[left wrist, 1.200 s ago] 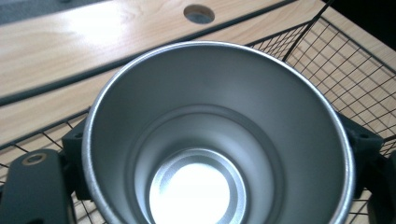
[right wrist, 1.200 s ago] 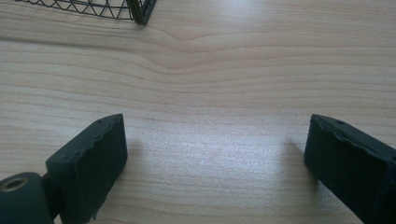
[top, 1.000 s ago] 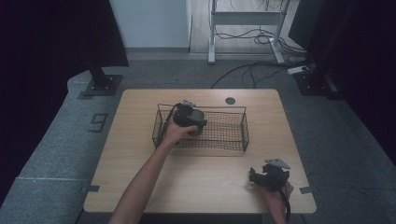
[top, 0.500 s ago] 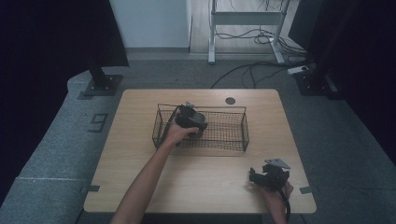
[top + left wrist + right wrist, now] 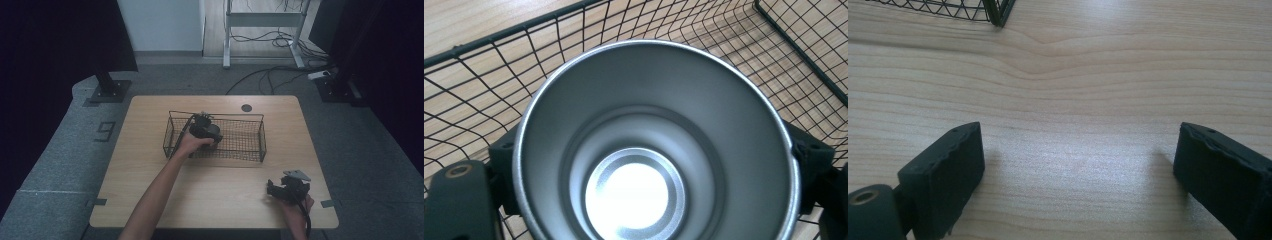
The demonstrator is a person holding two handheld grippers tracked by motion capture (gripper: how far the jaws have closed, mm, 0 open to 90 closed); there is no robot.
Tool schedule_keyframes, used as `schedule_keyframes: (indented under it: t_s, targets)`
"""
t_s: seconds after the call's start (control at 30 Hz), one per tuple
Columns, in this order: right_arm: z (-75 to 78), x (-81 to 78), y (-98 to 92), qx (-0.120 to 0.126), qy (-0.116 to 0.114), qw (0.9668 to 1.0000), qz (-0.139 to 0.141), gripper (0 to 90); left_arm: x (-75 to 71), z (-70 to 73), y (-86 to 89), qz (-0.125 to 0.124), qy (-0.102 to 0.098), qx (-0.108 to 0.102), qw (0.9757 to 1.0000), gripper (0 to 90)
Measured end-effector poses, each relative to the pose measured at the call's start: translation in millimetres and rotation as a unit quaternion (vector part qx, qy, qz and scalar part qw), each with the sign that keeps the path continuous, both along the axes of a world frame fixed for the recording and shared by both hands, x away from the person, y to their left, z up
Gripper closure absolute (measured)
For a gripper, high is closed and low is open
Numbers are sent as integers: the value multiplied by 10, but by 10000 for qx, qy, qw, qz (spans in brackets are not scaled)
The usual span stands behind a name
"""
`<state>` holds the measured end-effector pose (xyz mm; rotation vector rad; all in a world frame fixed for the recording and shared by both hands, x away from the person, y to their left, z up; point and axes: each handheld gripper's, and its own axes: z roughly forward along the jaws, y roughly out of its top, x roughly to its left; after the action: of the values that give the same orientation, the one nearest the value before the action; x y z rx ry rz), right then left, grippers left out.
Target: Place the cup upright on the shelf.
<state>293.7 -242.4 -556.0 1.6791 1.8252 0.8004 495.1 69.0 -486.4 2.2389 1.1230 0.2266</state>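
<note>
In wire basket (image 5: 499,70) | steel cup (image 5: 654,150): round, matte grey, shiny base

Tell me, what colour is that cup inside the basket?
Silvery metal cup, seen best in the left gripper view.

a light wooden table (image 5: 150,200) stood on grey carpet. near its middle sat a black wire basket (image 5: 250,145). the person's left arm reached in from the bottom edge, and the left gripper (image 5: 205,129) was inside the basket's left part, dark and hard to make out there. the right gripper (image 5: 287,187) rested low at the table's near right corner, well apart from the basket, its grey three-cornered plate on top. a small dark round spot (image 5: 246,107) lay behind the basket.
</note>
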Motion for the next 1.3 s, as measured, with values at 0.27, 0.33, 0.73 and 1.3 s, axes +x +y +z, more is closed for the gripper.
schedule_keyframes:
  t_s: [0.27,0.33,0.73,1.3]
  targets:
    - [0,0,0,1,2,10000,-1,60,7,-8,-3,50,69,54,9999,131]
    - [0,0,0,2,1,10000,-2,60,7,-10,-5,62,77,64,9999,123]
    - [0,0,1,4,-1,10000,-2,61,-18,76,27,120,33,-27,9999,89]
    - [2,-2,0,1,10,10000,3,61,-340,566,230,123,-520,-529,9972,79]
